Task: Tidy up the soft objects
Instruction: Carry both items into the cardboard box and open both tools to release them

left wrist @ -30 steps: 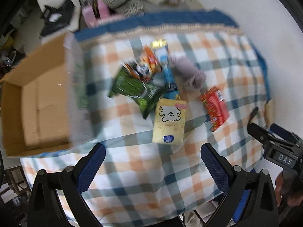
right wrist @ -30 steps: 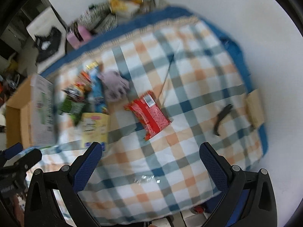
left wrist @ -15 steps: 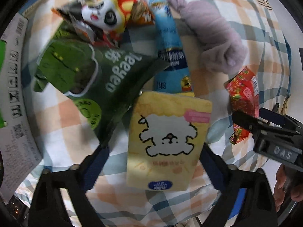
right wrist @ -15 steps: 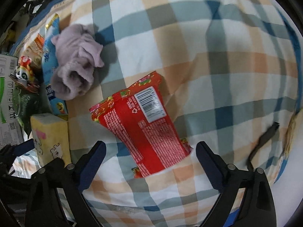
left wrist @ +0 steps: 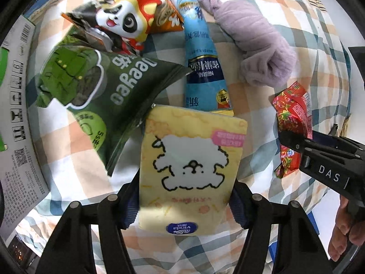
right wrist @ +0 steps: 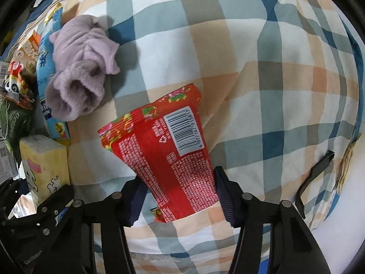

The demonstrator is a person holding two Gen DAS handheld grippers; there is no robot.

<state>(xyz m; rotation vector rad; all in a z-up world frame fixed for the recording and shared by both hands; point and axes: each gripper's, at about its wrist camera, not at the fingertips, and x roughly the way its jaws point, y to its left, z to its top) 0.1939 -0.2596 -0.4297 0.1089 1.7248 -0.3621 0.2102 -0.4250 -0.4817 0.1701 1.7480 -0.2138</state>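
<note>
My left gripper (left wrist: 186,202) is shut on a yellow tissue pack (left wrist: 191,166) with a white dog drawing, its pads pressed on both sides. My right gripper (right wrist: 179,199) is shut on a red snack packet (right wrist: 168,155) with a barcode. Both packs lie on the checked cloth (right wrist: 251,68). A lilac plush cloth (left wrist: 255,45) lies beyond, also in the right wrist view (right wrist: 79,73). A green snack bag (left wrist: 95,86), a panda packet (left wrist: 127,20) and a blue tube packet (left wrist: 203,61) lie behind the tissue pack.
A cardboard box flap with printed labels (left wrist: 16,114) stands at the left. A black strap (right wrist: 314,173) lies on the cloth at the right edge. The right gripper body (left wrist: 326,159) shows beside the red packet (left wrist: 292,118).
Both grippers came down to the cloth and closed: the left around the yellow tissue pack, the right around the red packet. Half a second ago both sets of jaws were wider.
</note>
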